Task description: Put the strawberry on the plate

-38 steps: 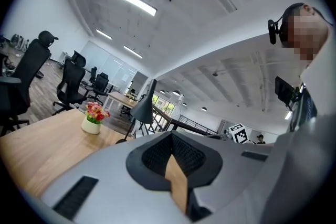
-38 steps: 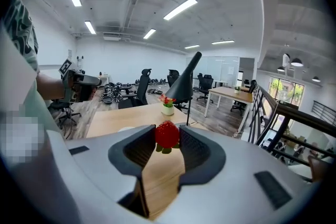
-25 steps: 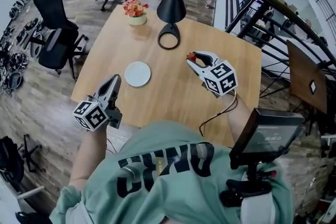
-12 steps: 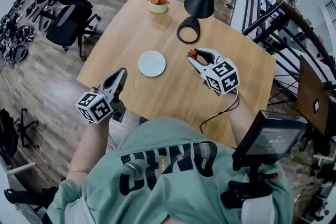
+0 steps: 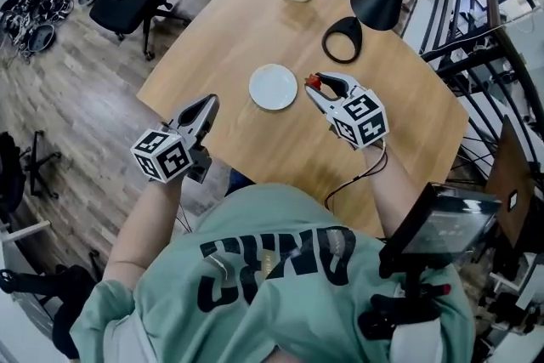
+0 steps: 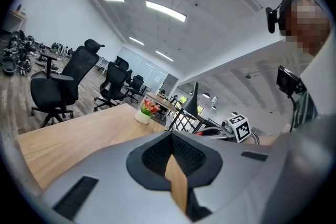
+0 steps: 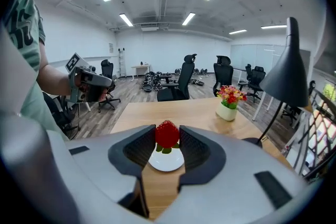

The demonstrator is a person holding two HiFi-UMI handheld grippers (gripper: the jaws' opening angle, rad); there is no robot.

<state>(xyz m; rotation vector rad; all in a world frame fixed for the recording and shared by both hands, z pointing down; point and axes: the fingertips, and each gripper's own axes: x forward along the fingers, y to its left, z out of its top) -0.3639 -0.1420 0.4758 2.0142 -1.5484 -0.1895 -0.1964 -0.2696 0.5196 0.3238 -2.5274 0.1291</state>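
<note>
At lower left of the head view, the left gripper (image 5: 207, 103) hangs by the table (image 5: 246, 21) edge, jaws closed on nothing. At centre sits the white plate (image 5: 273, 87). Just right of its rim, the right gripper (image 5: 316, 84) pinches the strawberry (image 7: 167, 134) across its flanks, at the jaw tips. It looks light, soft and easily bruised, so a gentle side grip seems best.

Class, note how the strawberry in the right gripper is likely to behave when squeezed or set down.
The strawberry is small, so probably light. The right gripper holds it without visible squashing, yet it may bruise under firmer pressure. Its tapered, rounded shape could tip or roll on the flat white plate.
</note>
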